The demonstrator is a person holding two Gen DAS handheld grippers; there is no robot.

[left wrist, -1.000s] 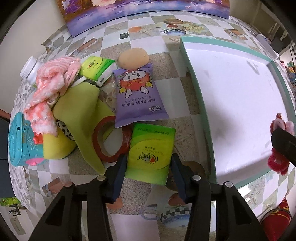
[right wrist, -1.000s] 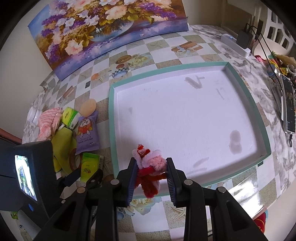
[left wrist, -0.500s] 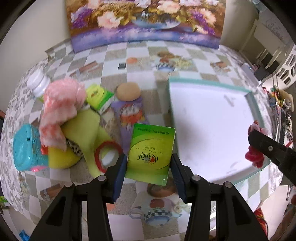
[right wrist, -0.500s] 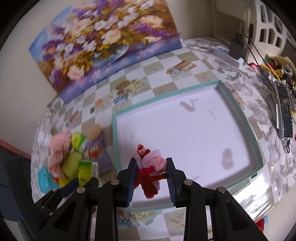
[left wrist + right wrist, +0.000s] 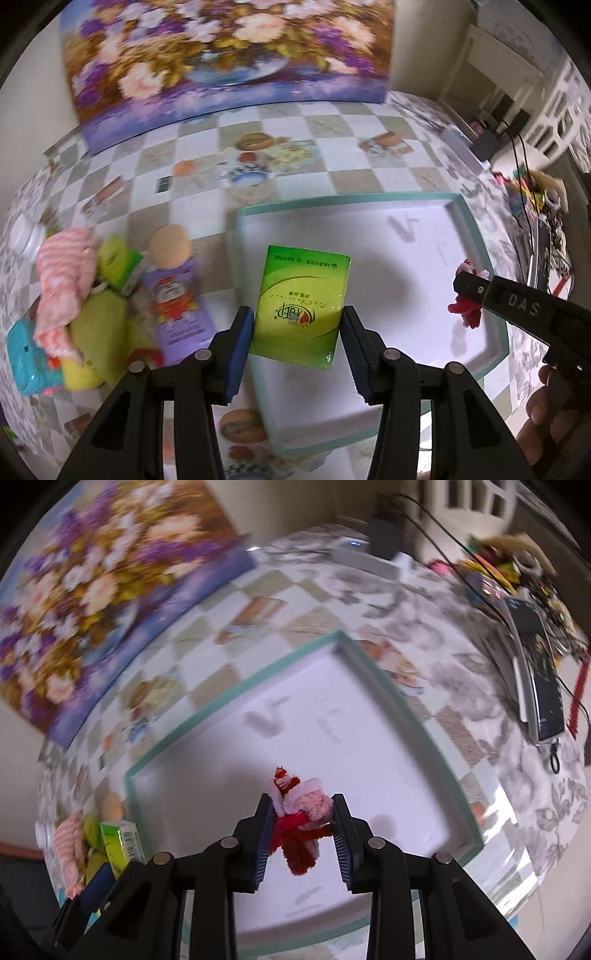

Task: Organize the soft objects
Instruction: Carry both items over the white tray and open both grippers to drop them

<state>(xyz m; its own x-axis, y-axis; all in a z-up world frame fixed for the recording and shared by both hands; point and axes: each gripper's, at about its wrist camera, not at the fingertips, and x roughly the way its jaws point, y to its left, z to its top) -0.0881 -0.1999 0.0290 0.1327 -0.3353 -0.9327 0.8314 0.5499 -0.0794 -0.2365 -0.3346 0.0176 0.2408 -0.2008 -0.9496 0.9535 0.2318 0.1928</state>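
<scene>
My left gripper (image 5: 297, 334) is shut on a green tissue pack (image 5: 301, 304), held in the air over the left edge of the white tray (image 5: 369, 197) with a teal rim. My right gripper (image 5: 303, 821) is shut on a red and pink fuzzy toy (image 5: 299, 812) above the tray (image 5: 424, 723) floor. In the left wrist view the right gripper (image 5: 466, 295) with the toy (image 5: 466, 314) reaches in from the right over the tray. The green pack (image 5: 120, 843) also shows at the lower left of the right wrist view.
Left of the tray lies a pile: purple baby wipes pack (image 5: 173, 299), pink striped cloth (image 5: 64, 280), another green pack (image 5: 118, 264), yellow soft item (image 5: 98, 339), tan round sponge (image 5: 170, 245), teal toy (image 5: 26, 356). A flower painting (image 5: 221, 55) leans at the back. A phone (image 5: 543, 686) and cables lie right.
The left gripper lifted the green pack off the table and carried it right, over the tray's edge. The right gripper swung with the toy further over the tray.
</scene>
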